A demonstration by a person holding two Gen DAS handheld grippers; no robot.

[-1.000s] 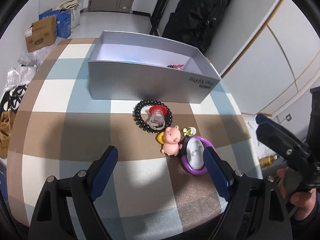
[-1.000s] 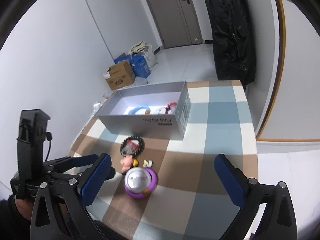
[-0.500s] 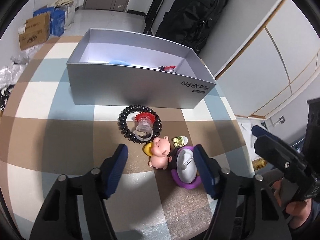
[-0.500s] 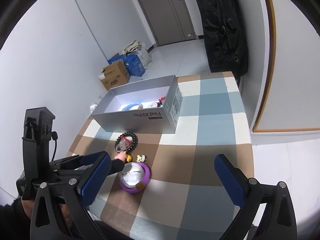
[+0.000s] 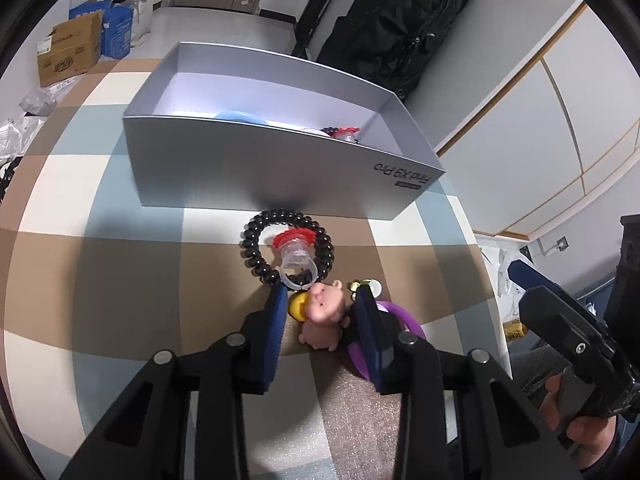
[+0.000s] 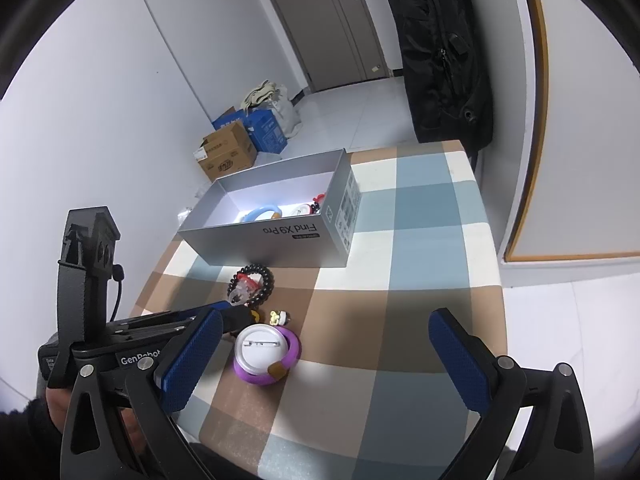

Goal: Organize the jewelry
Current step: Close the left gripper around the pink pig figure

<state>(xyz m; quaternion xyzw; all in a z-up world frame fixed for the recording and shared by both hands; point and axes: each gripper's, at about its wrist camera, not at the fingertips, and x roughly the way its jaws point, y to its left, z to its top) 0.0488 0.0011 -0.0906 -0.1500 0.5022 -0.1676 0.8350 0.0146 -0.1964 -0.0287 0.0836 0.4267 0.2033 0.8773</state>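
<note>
A pink pig charm [image 5: 323,312] with a yellow bit lies on the checked tablecloth. My left gripper [image 5: 322,298] has it between its blue pads, and the jaws are closing against its sides. In the right wrist view the left gripper [image 6: 240,316] hides the pig. Just beyond the pig lies a black bead bracelet [image 5: 256,258] with a red-capped clear charm [image 5: 294,258]. A purple ring holding a white badge [image 6: 266,354] sits to the pig's right, beside a small yellow-green trinket [image 6: 279,317]. My right gripper [image 6: 326,320] hovers open above the cloth, holding nothing.
An open grey box [image 5: 280,176] stands behind the items, with a blue ring [image 6: 260,213] and a red-topped piece [image 5: 346,133] inside. A black backpack [image 5: 396,20] leans on the wall beyond the table. Cardboard boxes [image 6: 226,156] sit on the floor. A hand [image 5: 588,432] grips the right tool.
The left jaws have come in from wide apart to the pig's sides, and that gripper has moved in toward the pig. The right gripper has stayed open and still.
</note>
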